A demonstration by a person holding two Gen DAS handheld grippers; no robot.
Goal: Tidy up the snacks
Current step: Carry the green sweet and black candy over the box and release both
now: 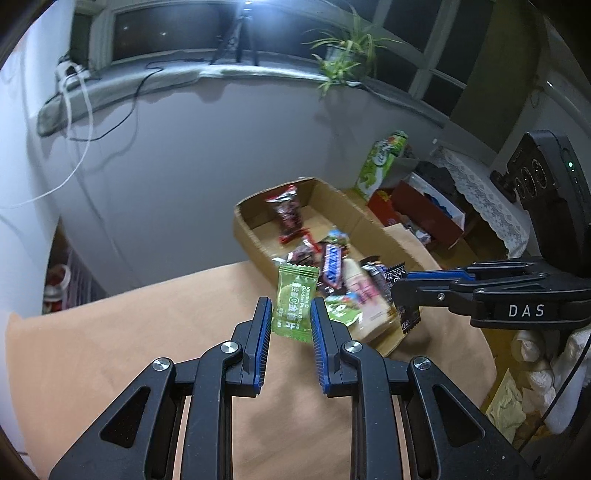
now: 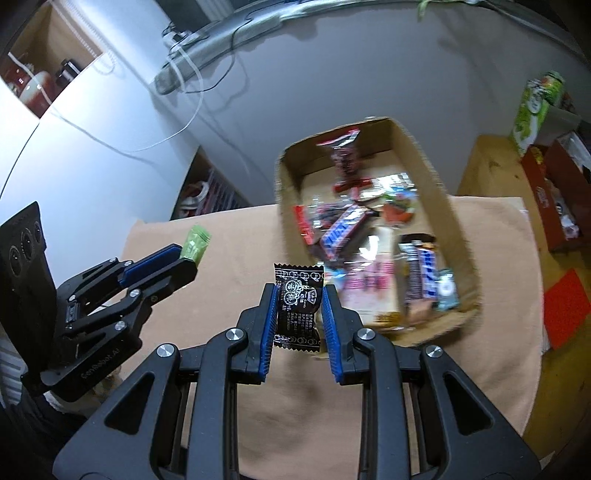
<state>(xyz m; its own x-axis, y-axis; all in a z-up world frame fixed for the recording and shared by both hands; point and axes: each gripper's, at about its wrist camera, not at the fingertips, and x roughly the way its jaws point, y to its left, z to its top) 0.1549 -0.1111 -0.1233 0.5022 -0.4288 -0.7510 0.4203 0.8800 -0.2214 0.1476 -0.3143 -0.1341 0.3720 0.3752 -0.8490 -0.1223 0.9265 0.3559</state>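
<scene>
You hold a green sachet [image 1: 295, 301] clamped in the left claw [image 1: 291, 314], a black sachet [image 2: 298, 306] in the right claw [image 2: 299, 314]; next, carry both over the cardboard box [image 2: 436, 177] at the desk's far edge

Grey wall [image 1: 184, 147], dark window [image 1: 166, 33], potted plant [image 1: 343, 55]

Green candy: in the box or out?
Out. The green candy is pinched in the left gripper, above the cloth, beside the box.
</scene>
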